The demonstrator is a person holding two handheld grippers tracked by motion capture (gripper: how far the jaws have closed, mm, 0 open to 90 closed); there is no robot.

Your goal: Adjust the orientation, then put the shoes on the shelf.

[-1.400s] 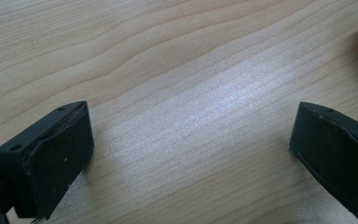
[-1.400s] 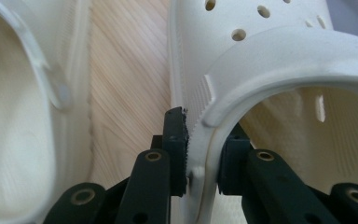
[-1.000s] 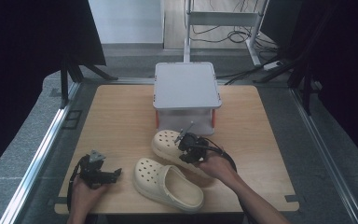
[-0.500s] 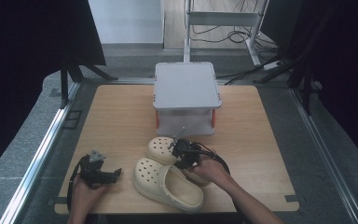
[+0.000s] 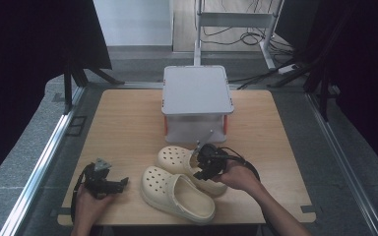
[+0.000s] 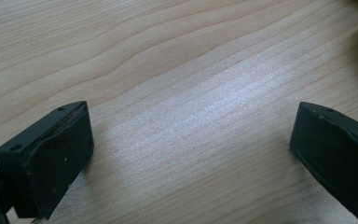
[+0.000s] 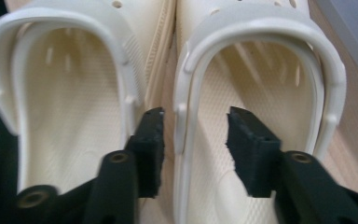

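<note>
Dark curtains and a grey floor ring a pale wooden worktop [image 5: 123,123] that sits mid-frame in the high view, and the biggest thing on it is a lidded grey storage box [image 5: 196,101] at upper centre. Below it, lower centre, are two cream clogs side by side and touching: the near clog [image 5: 177,194] and the far clog [image 5: 184,162], which lies closer to the box. In the right gripper view they line up neatly, heels toward the camera. My read is that the step in hand is pairing the shoes up, and it looks about finished. The right gripper [image 5: 207,164] sits over the far clog's heel end, and its jaws have just been opening: they straddle the inner rim of that clog with daylight on both sides, so released, not pinching anything. Next move probably calls for backing that gripper straight out without snagging the heel strap or nudging the pair apart. The box is just beyond the toes, so there's not much room to go forward. The left gripper [image 5: 101,181] rests at lower left, well apart from the shoes, jaws spread wide over bare wood, holding nothing.
</note>
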